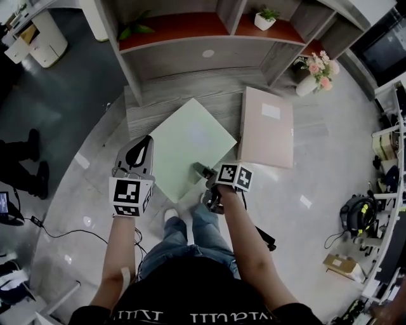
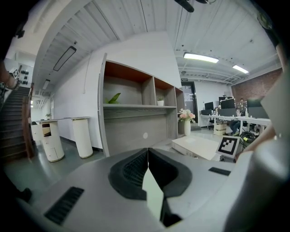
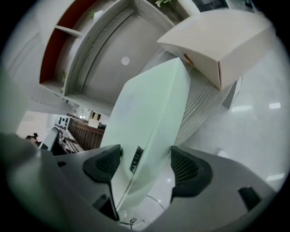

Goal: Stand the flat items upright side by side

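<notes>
A pale green flat file box (image 1: pixel 190 143) lies tilted like a diamond on the low grey wooden ledge (image 1: pixel 158 105). A beige file box (image 1: pixel 266 127) lies flat to its right. My left gripper (image 1: pixel 147 143) is at the green box's left corner. In the left gripper view its pads meet at the tips (image 2: pixel 148 156), shut on a thin pale green edge (image 2: pixel 152 192). My right gripper (image 1: pixel 203 170) is at the box's near right edge. In the right gripper view its jaws (image 3: pixel 147 159) stand wide apart around the green box's narrow side (image 3: pixel 149 104). The beige box (image 3: pixel 217 41) lies beyond.
Behind the ledge stands a shelf unit (image 1: pixel 209 54) with a small potted plant (image 1: pixel 265 18). A white vase of pink flowers (image 1: pixel 317 73) stands at the right. The person's legs and a white shoe (image 1: pixel 171 217) are below the boxes. A cable (image 1: pixel 63 232) crosses the grey floor.
</notes>
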